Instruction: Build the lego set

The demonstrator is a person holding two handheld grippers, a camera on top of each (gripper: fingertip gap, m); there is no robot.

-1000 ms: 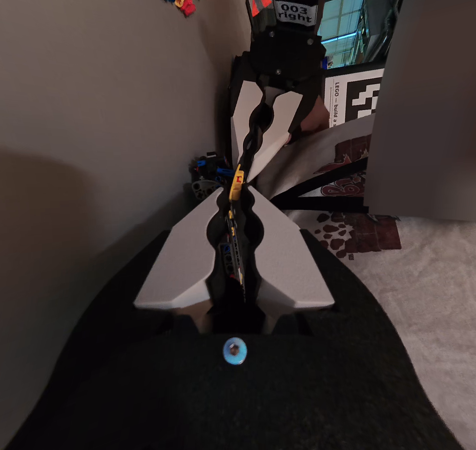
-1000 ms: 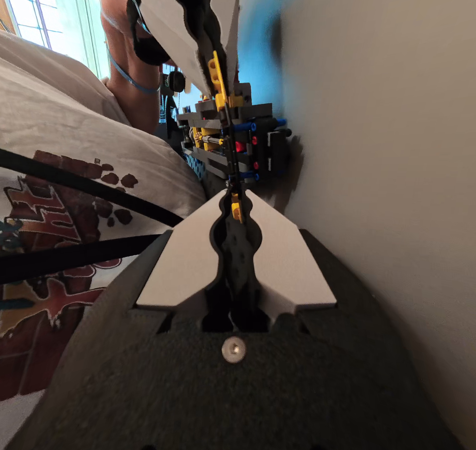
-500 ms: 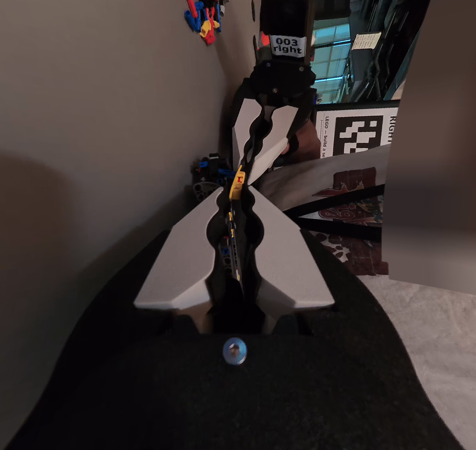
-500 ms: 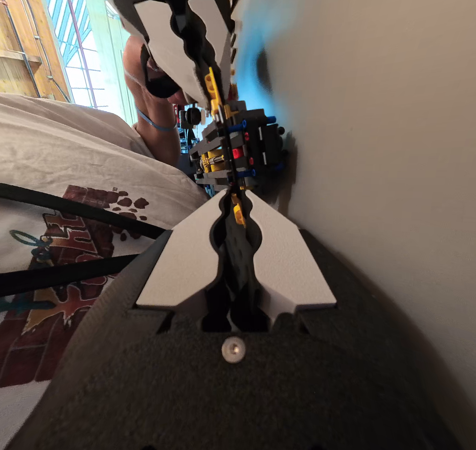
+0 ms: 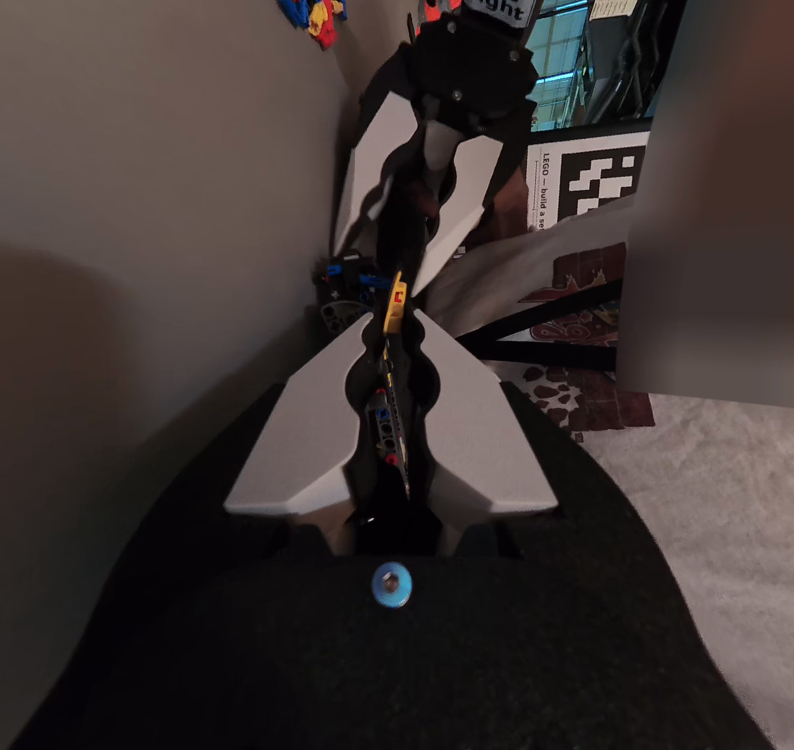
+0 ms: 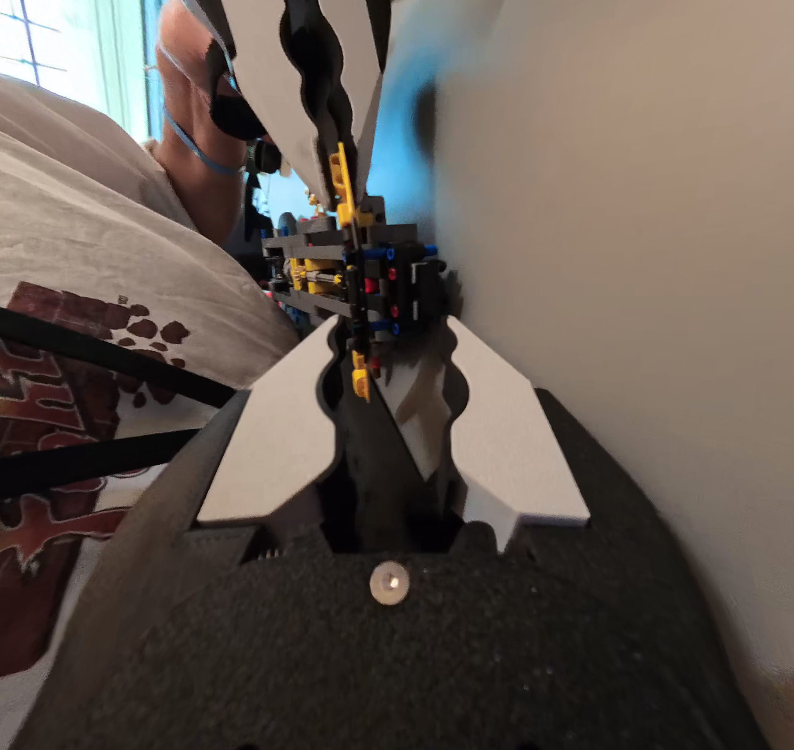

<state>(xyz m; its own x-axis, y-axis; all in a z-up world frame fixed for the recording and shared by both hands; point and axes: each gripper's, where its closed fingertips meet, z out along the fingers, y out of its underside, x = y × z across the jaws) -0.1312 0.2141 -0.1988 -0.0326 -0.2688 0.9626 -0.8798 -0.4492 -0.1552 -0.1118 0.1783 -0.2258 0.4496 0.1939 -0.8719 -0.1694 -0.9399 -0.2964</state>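
We see our left gripper [image 5: 393,321] clamped on the lego model [image 6: 356,282], its fingers pressed onto the thin black and yellow beam [image 5: 393,385] that runs between them. The model rests against the grey table [image 6: 601,257], held up between both tools. To the right, our right gripper [image 6: 389,330] has its fingers spread apart around the model's near end. Loose lego pieces [image 5: 311,3] lie farther off on the table.
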